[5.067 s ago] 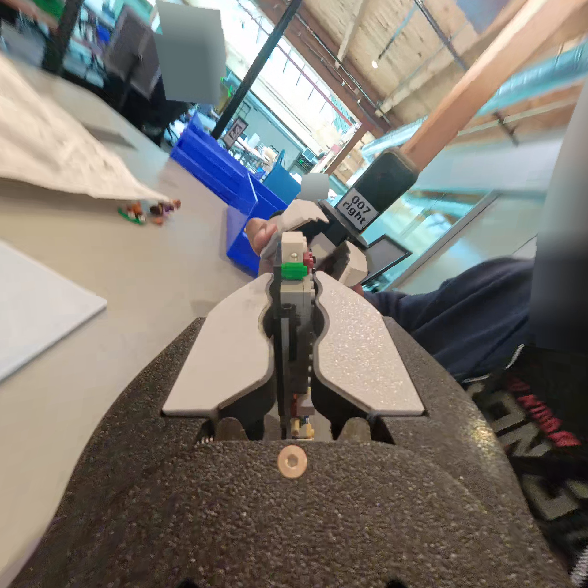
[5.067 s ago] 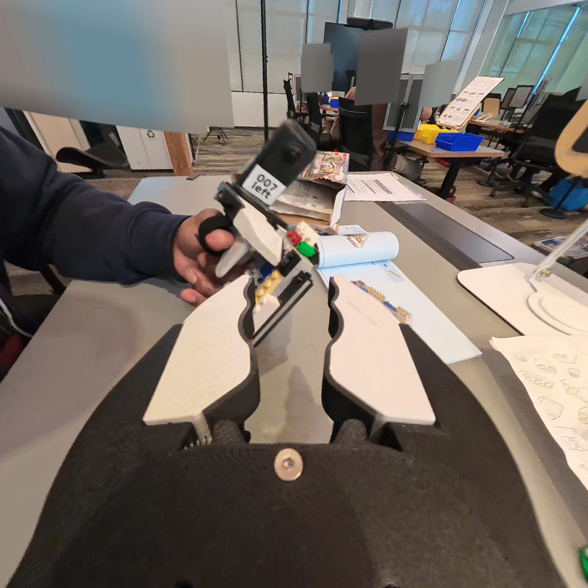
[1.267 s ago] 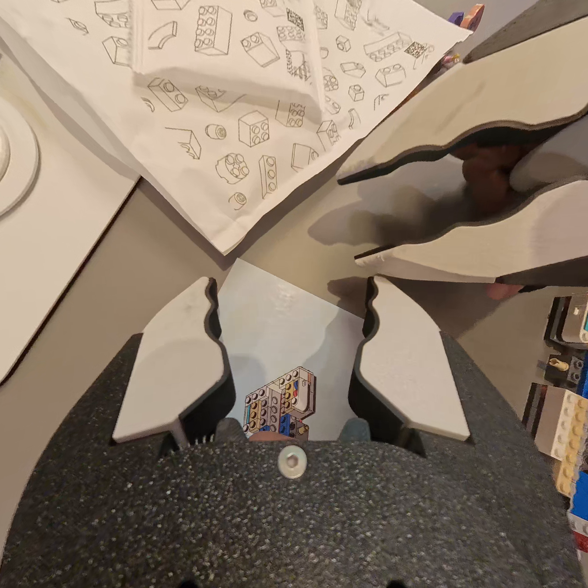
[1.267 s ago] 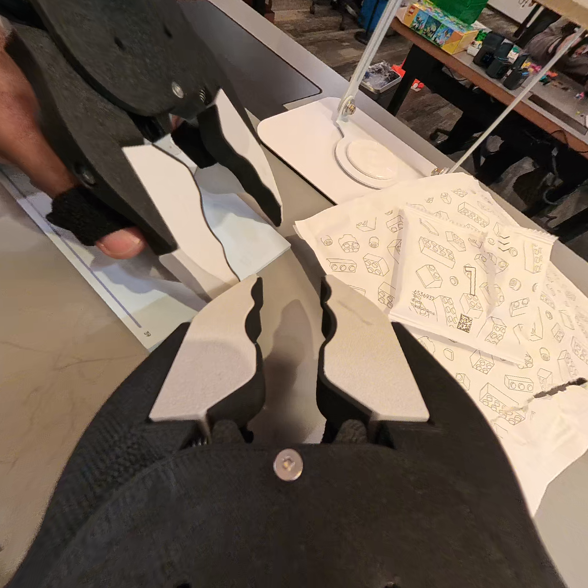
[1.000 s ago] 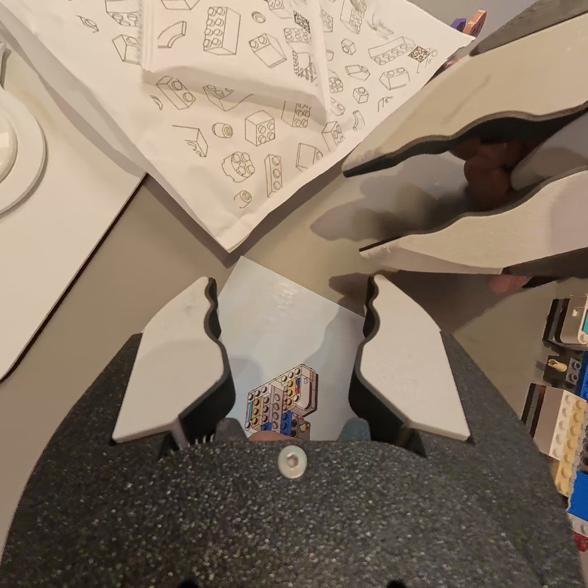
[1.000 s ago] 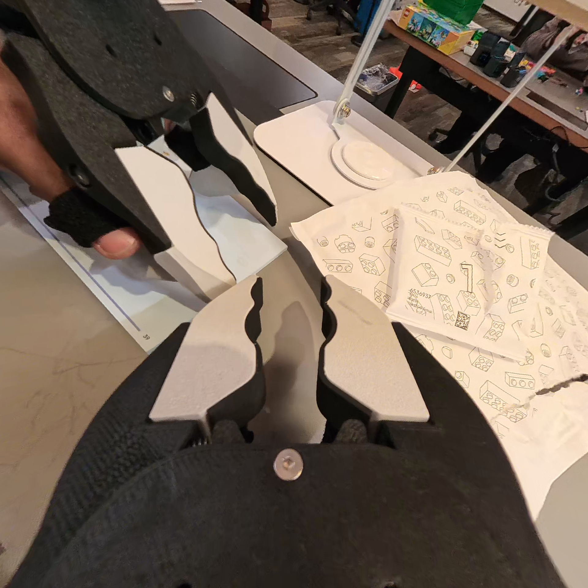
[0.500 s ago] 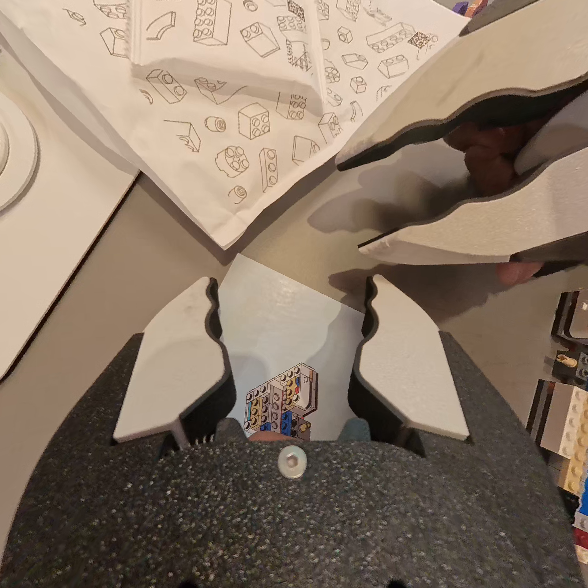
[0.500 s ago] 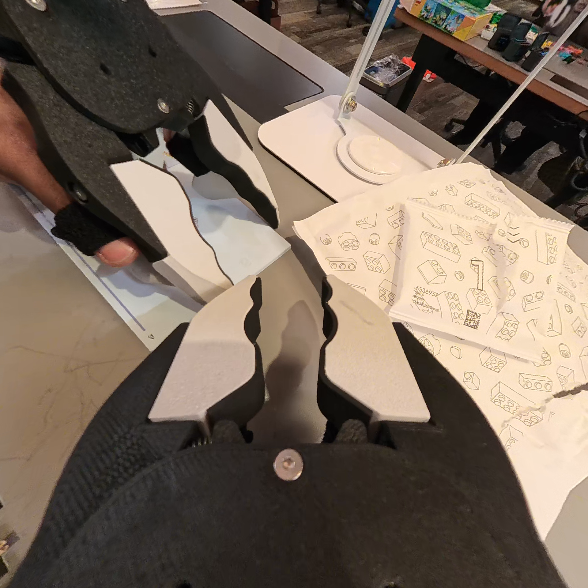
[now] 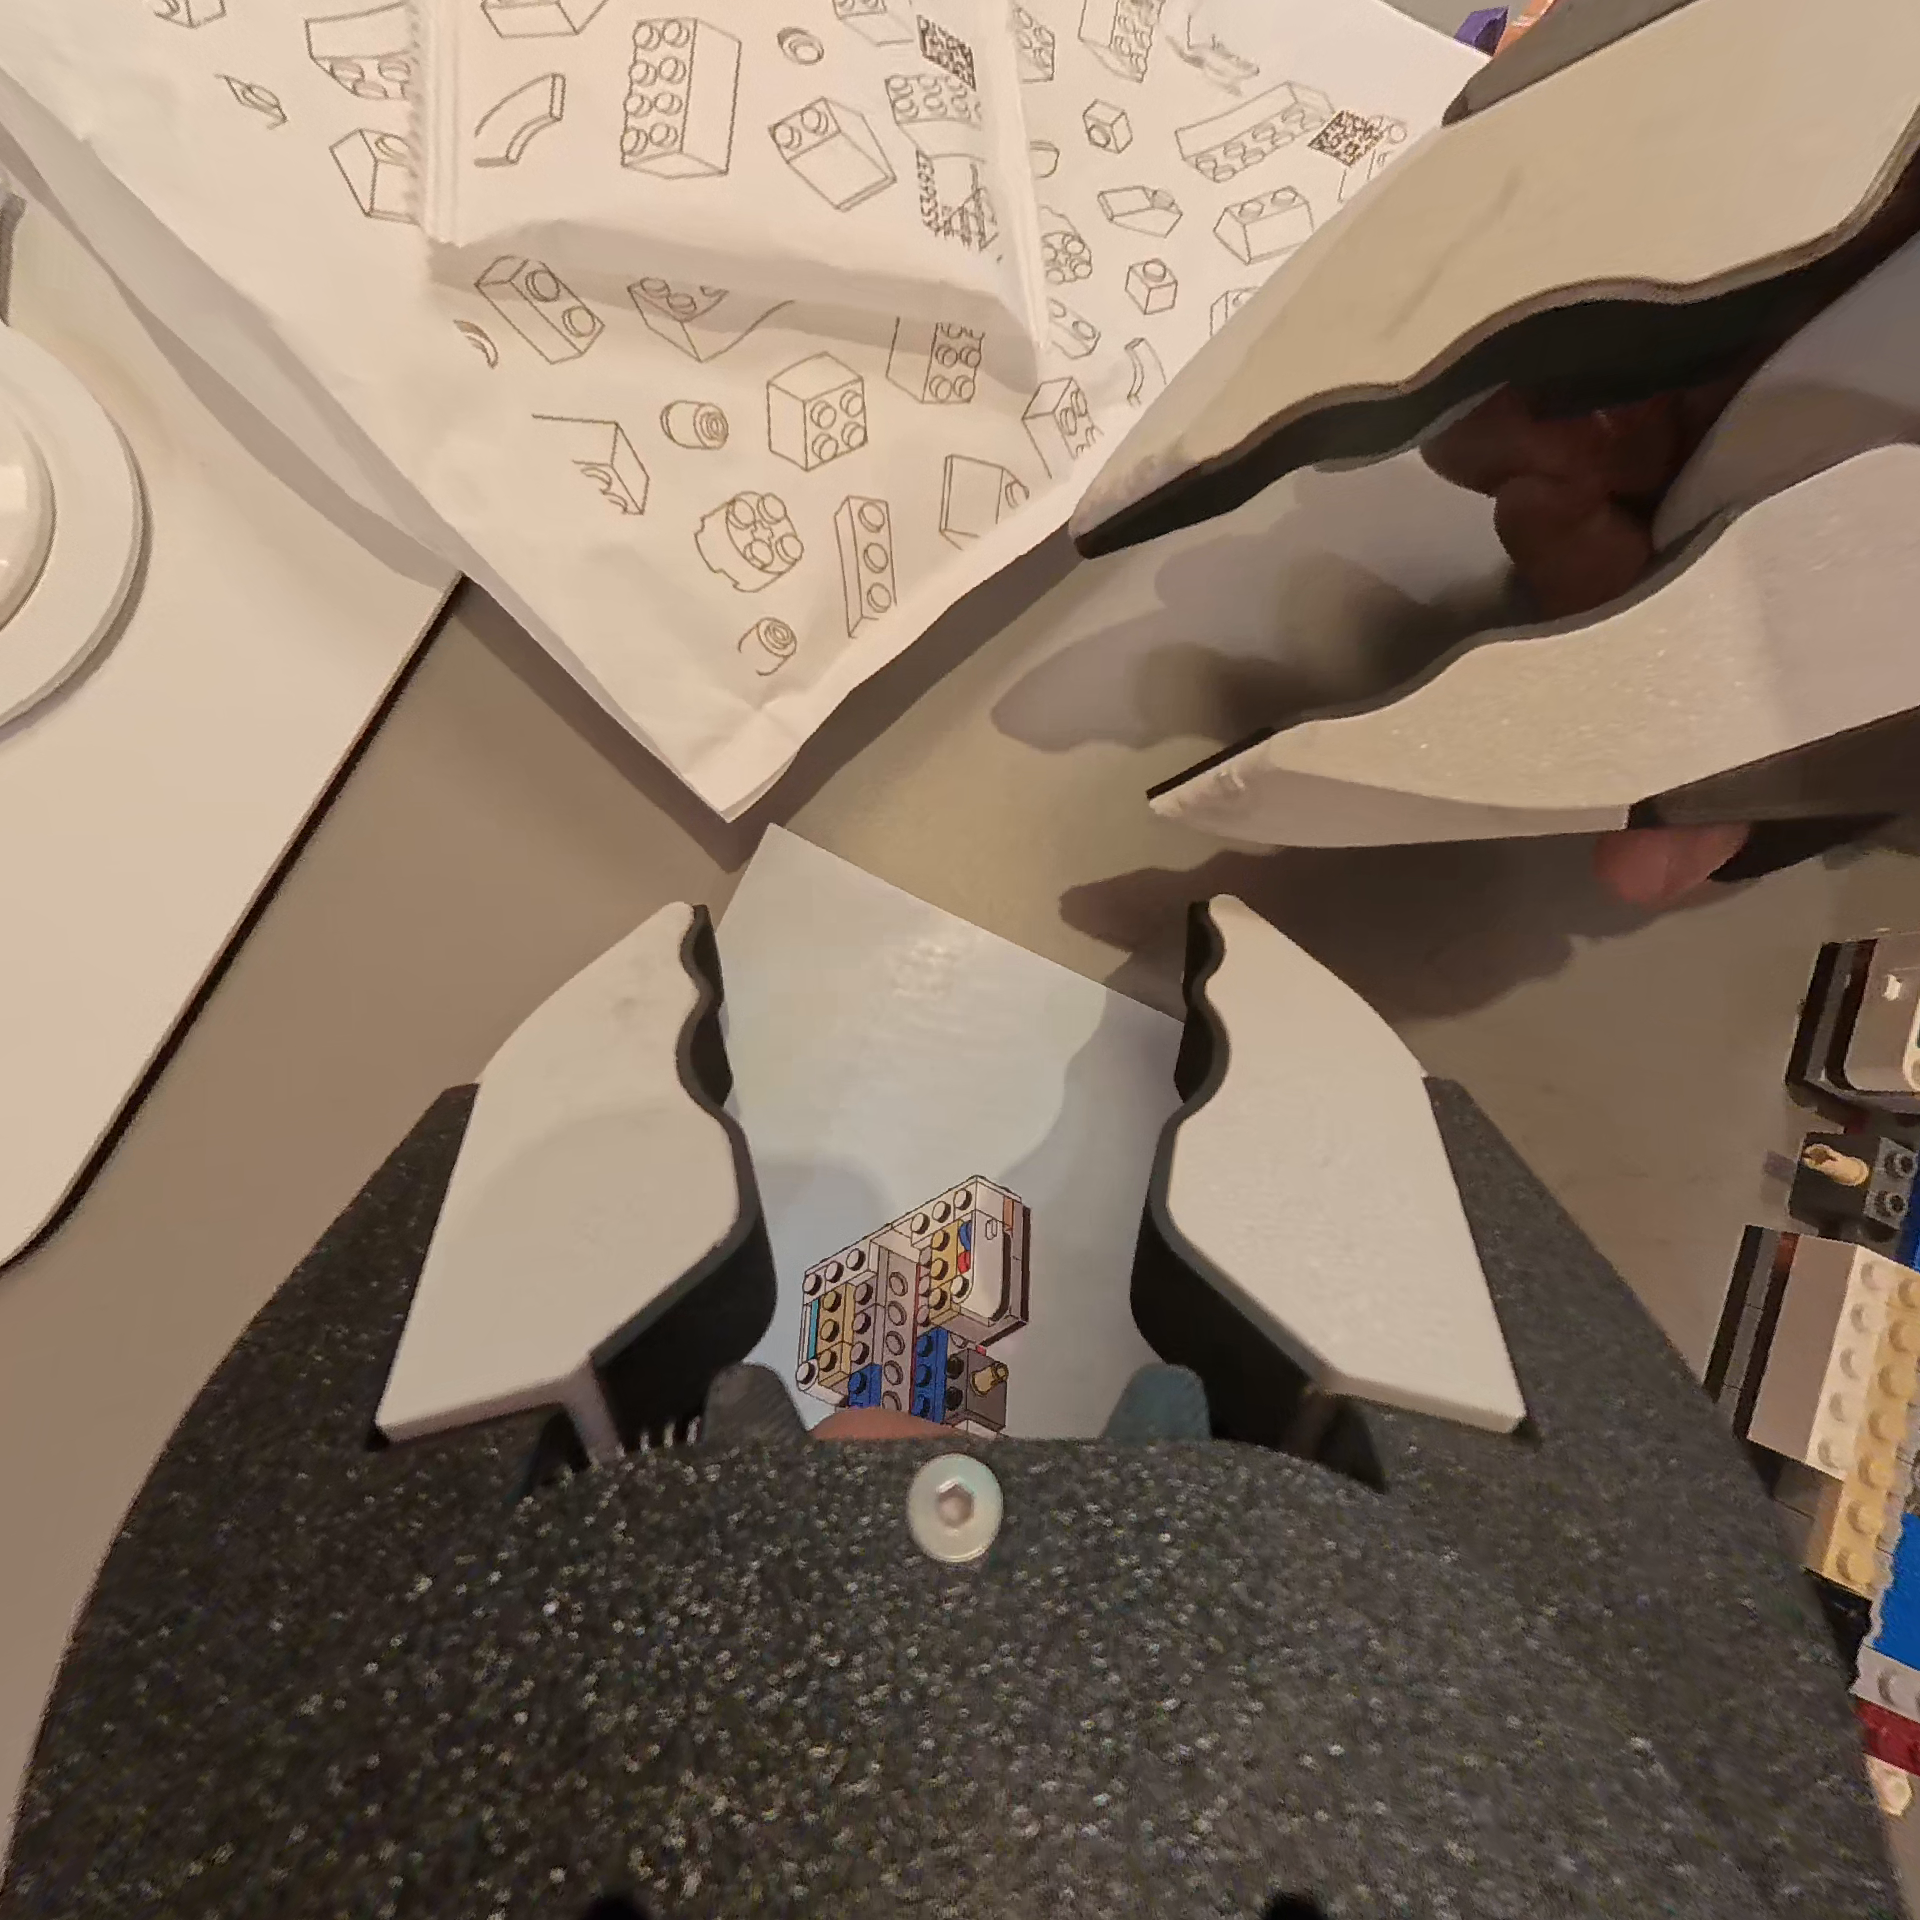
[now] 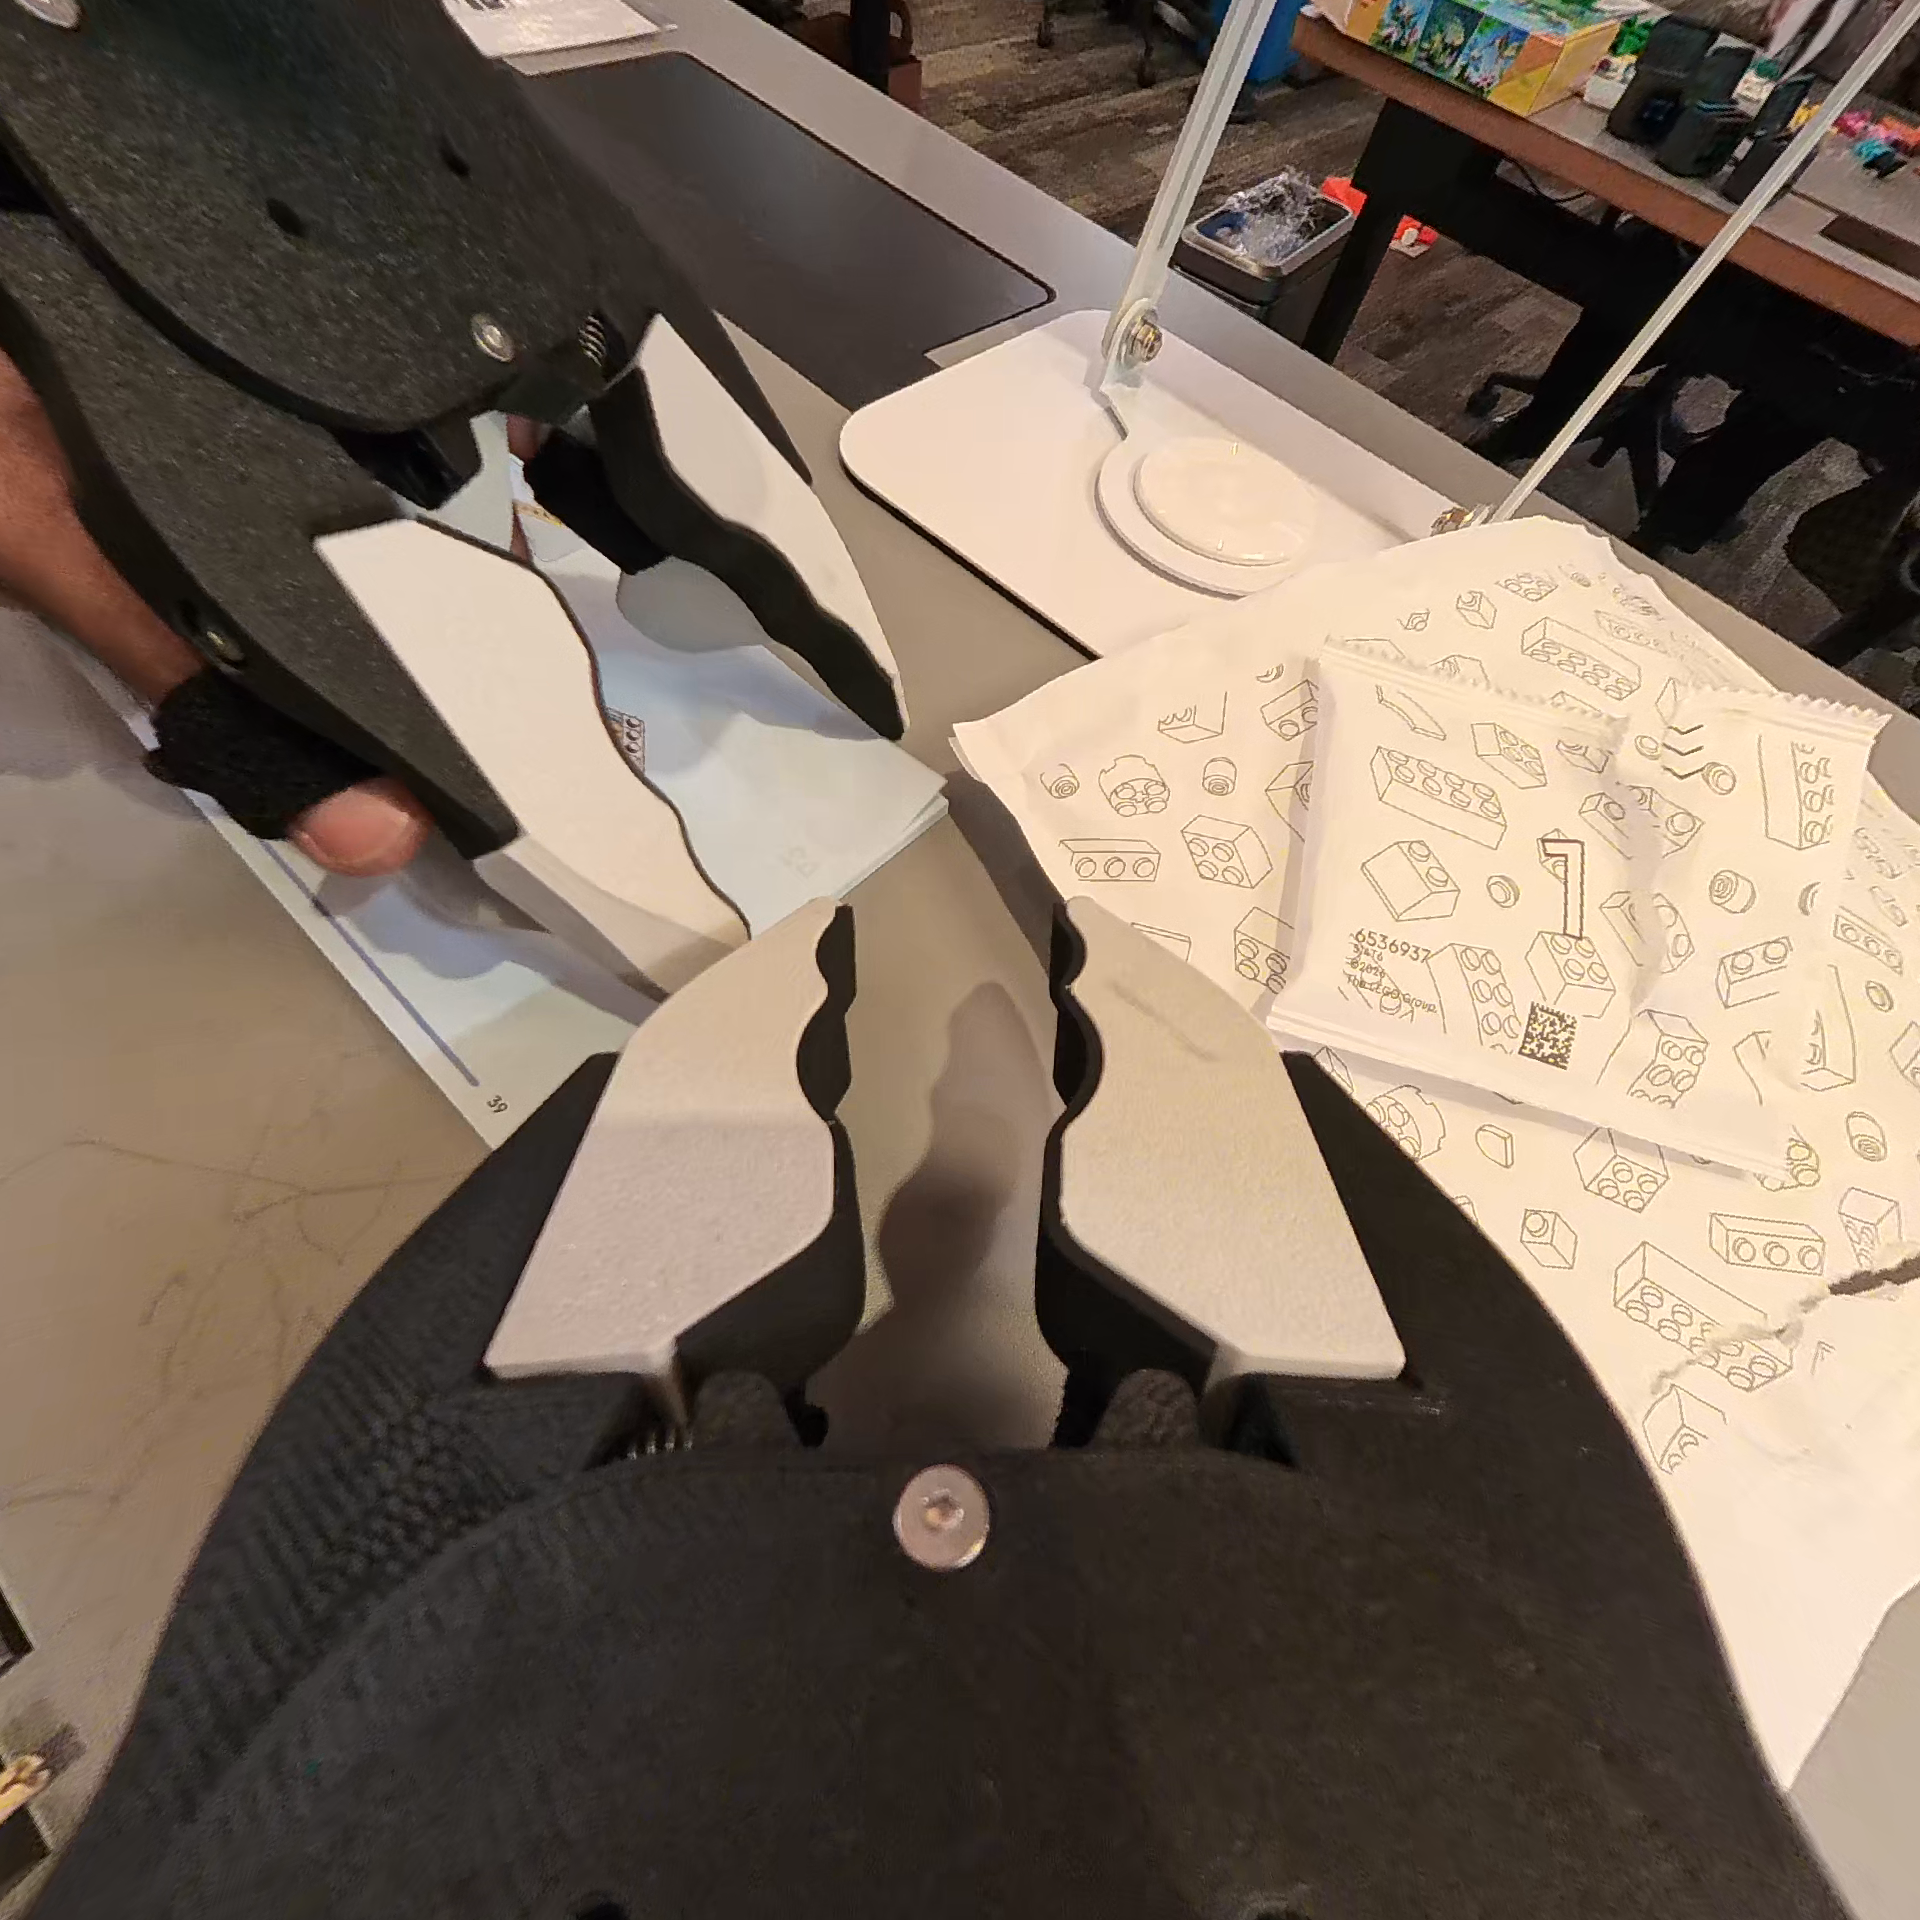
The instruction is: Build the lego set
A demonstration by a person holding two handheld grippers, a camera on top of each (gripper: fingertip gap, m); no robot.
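My left gripper (image 9: 943, 914) is open wide and empty. It hangs over the corner of a pale blue instruction booklet (image 9: 935, 1091), and a printed brick drawing shows between its fingers. In the right wrist view the left gripper (image 10: 821, 826) is at the upper left, low over the booklet (image 10: 790, 800), with a gloved hand (image 10: 353, 826) on it. My right gripper (image 10: 948, 920) is partly open and empty above bare table, between the booklet's corner and the white paper bags (image 10: 1507, 883). It also shows in the left wrist view (image 9: 1117, 670).
White paper bags printed with brick outlines (image 9: 727, 416) lie beyond the booklet. A white lamp base (image 10: 1039, 468) stands behind them, with a black inset panel (image 10: 831, 229) farther back. A partly built brick model (image 9: 1860, 1351) lies at the right edge of the left wrist view.
Five seconds ago my left gripper was shut on the brick model in the air; now it is open and empty over the booklet. In the last second both grippers only drifted slightly.
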